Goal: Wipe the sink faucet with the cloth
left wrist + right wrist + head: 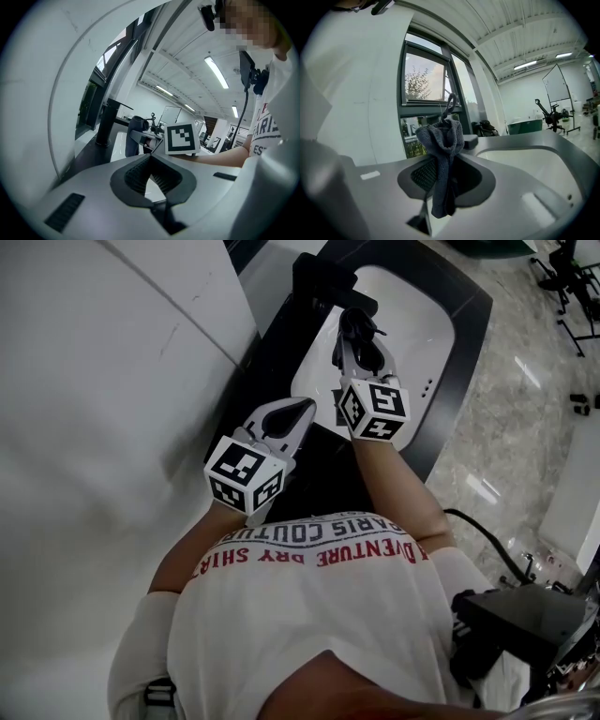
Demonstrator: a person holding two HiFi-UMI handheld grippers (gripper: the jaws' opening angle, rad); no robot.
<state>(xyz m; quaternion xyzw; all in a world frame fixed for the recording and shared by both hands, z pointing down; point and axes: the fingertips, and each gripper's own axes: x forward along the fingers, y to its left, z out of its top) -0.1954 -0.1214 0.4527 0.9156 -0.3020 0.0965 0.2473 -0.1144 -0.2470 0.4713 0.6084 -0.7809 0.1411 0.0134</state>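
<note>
The grey cloth (449, 133) is pinched between the jaws of the right gripper (444, 161). It sticks up in a bunch above the jaw tips, and one end hangs down between them. In the head view this gripper is over the white sink (417, 324), with its tips near the black faucet (323, 282) at the back edge of the basin. Whether the cloth touches the faucet, I cannot tell. The left gripper (298, 411) is beside the right one, nearer to the person, above the black counter (277, 348). Its jaws are pressed together at the tips and hold nothing. A white wall (94, 381) stands on the left of the counter.
</note>
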